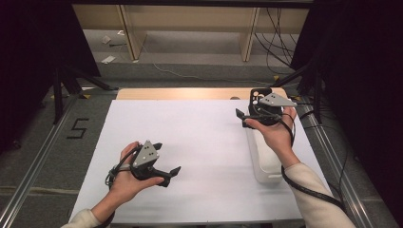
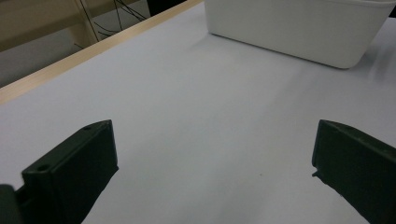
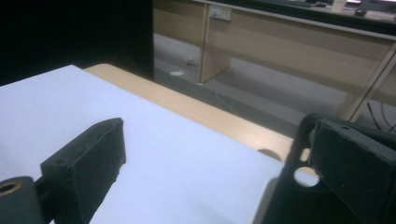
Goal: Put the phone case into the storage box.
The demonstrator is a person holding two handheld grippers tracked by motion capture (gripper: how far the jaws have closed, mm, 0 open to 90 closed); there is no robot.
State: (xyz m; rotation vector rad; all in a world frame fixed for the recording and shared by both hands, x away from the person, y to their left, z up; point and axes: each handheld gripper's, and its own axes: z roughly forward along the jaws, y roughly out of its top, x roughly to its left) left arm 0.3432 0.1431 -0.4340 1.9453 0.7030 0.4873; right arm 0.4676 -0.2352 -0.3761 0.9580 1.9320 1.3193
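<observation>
My left gripper (image 1: 166, 158) hovers low over the white table top (image 1: 199, 137) at the near left, open, with nothing between its jaws (image 2: 215, 135). My right gripper (image 1: 247, 103) is held at the far right, above the far end of a white plastic bin (image 1: 267, 164), and is also open wide (image 3: 219, 140). A black piece with rounded corners and round holes (image 3: 292, 196) stands against the inner side of its right jaw. In the high view that black piece (image 1: 256, 93) sits near the table's far edge. I cannot tell what supports it.
The white bin (image 2: 299, 28) lies along the table's right side, ahead of the left gripper. A bare wooden strip (image 1: 190, 93) runs along the far edge. Beyond it are the floor, wooden furniture legs and cables. A metal rail (image 1: 332, 156) borders the right side.
</observation>
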